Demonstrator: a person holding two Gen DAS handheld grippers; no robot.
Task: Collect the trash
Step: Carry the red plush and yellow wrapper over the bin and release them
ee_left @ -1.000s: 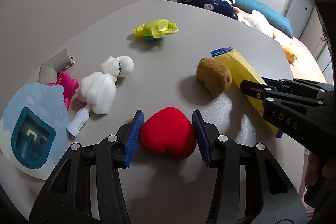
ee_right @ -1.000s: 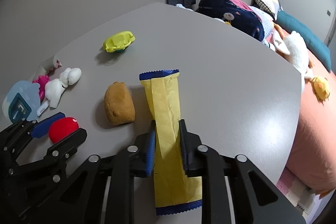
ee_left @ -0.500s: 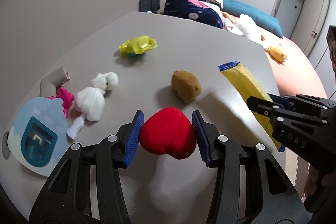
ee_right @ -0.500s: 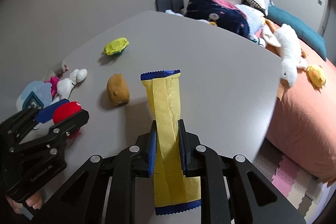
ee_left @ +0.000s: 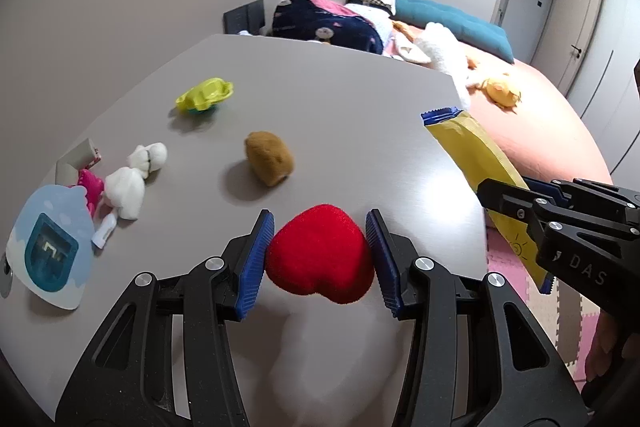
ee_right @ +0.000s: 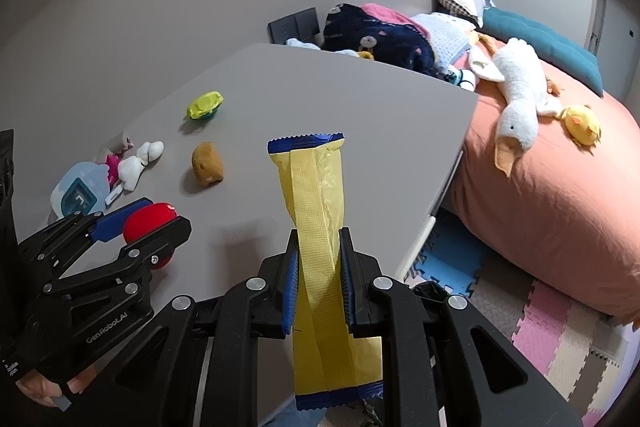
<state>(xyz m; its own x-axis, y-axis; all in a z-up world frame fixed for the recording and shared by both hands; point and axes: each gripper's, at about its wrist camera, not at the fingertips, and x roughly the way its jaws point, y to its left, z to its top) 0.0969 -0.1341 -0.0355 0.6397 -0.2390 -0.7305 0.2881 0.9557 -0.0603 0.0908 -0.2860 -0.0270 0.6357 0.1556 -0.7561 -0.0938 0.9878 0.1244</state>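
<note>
My left gripper (ee_left: 320,249) is shut on a red plush heart (ee_left: 320,253) and holds it above the grey table (ee_left: 340,115). It also shows in the right wrist view (ee_right: 138,227) at the lower left. My right gripper (ee_right: 318,281) is shut on a yellow wrapper with blue ends (ee_right: 316,211), lifted clear of the table. The wrapper also shows in the left wrist view (ee_left: 472,151) at the right.
On the table lie a brown plush (ee_left: 268,157), a yellow-green toy (ee_left: 204,95), a white plush (ee_left: 132,173), a pink toy (ee_left: 90,185) and a blue card (ee_left: 50,243). A bed (ee_right: 560,167) with soft toys stands to the right; foam mats (ee_right: 552,315) cover the floor.
Both grippers have risen and pulled back from the table with the heart and the wrapper held. The table objects look smaller and farther.
</note>
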